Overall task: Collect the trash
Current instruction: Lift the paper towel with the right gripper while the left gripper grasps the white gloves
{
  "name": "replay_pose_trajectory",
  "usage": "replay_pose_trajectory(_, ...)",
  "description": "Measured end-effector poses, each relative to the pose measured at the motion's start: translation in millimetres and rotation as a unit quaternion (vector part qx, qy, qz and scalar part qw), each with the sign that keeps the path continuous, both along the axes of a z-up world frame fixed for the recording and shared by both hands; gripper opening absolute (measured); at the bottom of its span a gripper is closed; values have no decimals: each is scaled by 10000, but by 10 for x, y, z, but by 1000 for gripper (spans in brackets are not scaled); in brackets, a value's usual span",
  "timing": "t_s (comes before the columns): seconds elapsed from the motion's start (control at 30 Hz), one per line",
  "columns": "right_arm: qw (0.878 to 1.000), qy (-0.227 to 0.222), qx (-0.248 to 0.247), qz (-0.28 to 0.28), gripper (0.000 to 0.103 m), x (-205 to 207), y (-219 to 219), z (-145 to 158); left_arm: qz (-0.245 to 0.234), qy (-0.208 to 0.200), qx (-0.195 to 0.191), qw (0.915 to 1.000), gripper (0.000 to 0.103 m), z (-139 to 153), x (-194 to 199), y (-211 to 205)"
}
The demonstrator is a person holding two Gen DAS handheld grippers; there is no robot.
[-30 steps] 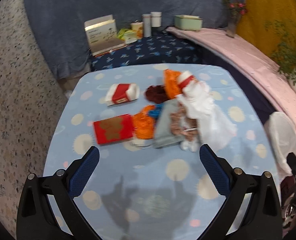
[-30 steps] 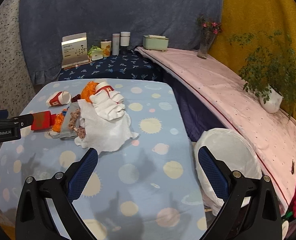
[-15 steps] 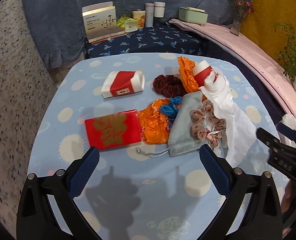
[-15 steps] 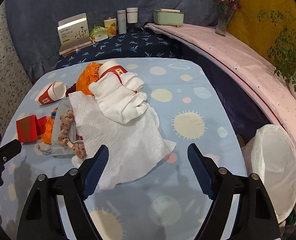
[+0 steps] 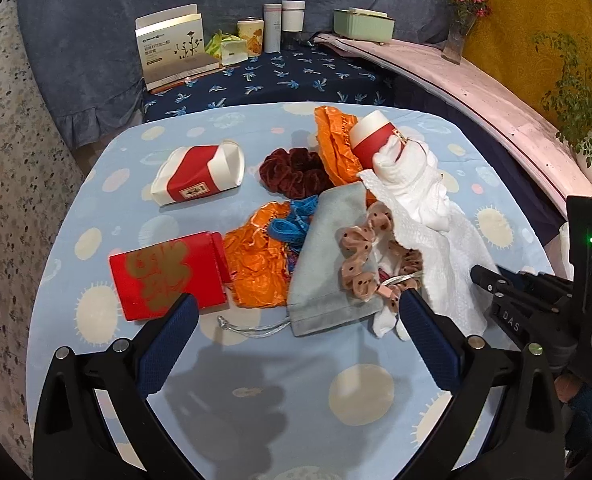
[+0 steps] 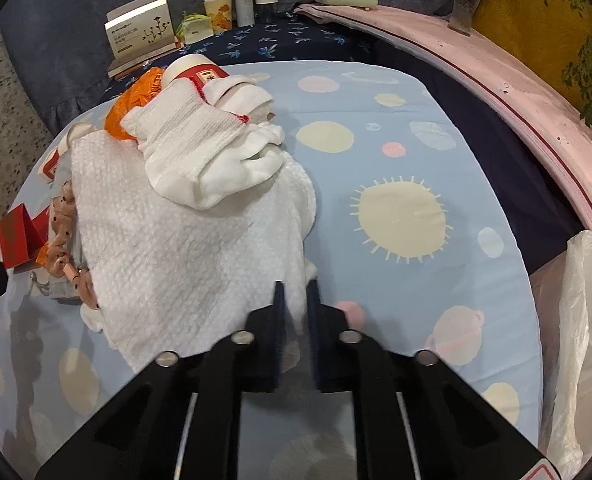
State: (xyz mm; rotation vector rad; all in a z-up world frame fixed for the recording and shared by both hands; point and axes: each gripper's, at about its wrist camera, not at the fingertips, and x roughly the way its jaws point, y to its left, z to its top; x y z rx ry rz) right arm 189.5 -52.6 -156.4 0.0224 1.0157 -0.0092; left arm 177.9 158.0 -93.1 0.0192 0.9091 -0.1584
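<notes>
The right gripper [image 6: 295, 300] was nearly closed on the near corner of the white paper towel [image 6: 184, 248]; a narrow gap remained between the fingers [image 6: 279, 312], and towel material lay in that gap. Whether the pinch was firm could not be told. The left gripper [image 5: 294, 314] was spread wide and held nothing, its fingers [image 5: 168, 344] hovering over the near edge of the clutter.

The trash lay in one heap across the middle of the surface [image 6: 400, 216], toward its left edge in the right wrist view. The towel draped over the heap's right side, with folded white cloth [image 6: 212, 152] resting on top of it. A red-banded paper cup [image 6: 194, 70] lay on its side at the far end, touching the cloth.

Handling judgement:
- The towel appeared light, thin and limp. A corner pinch should suffice, but the sheet would hang and drag whatever rested on it.
- The cloth on top would likely slide off during a lift.
- The crumpled orange plastic [image 5: 260, 260] looked light and slippery; it should be gripped across a bunched fold.
- The red box [image 5: 168, 276] looked stiff; it should be gripped across its thin edges.

A white bag [image 6: 584, 320] hung open beyond the right edge of the surface.
</notes>
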Motion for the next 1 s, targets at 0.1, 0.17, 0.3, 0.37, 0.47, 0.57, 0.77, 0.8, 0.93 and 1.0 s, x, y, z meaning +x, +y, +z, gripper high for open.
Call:
replay_pose_trajectory(0.1,9999,-43,158,-37,3,-98,-46,116,-54,-17,-29,10000,96,17,-4,-50)
replay_pose_trajectory(0.17,9997,-173,189,-27,3,-176,-76,260,-83,-37,-57,9999,96,45,-14,-73)
replay_pose_trajectory(0.3,9974,-638,337,-25,3,-360,-164,698,-129,-63,-131,9998,96,121,-42,-138)
replay_pose_trajectory(0.37,9951,-905,389,-59,3,-431,-222,936,-150,-76,-155,9997,96,163,-51,-185)
replay_pose_trajectory(0.47,9906,-1305,385,-138,3,-545,-307,1284,-186,-86,-165,9997,96,220,-62,-278)
replay_pose_trajectory(0.57,9857,-1636,326,-226,3,-614,-417,1583,-303,-76,-193,9993,96,268,-66,-415)
replay_pose_trajectory(0.77,9787,-1977,285,-468,3,-718,-671,1867,-890,-134,-202,9957,96,324,-74,-890)
replay_pose_trajectory(0.8,9780,-2002,279,-522,3,-728,-721,1885,-1006,-117,-227,9946,96,313,-68,-970)
replay_pose_trajectory(0.93,9750,-2077,221,-754,3,-762,-927,1892,-1396,4,-199,9900,96,181,-20,-1353)
replay_pose_trajectory(1.0,9739,-2085,255,-860,3,-774,-1039,1889,-1473,64,-131,9890,95,90,20,-1504)
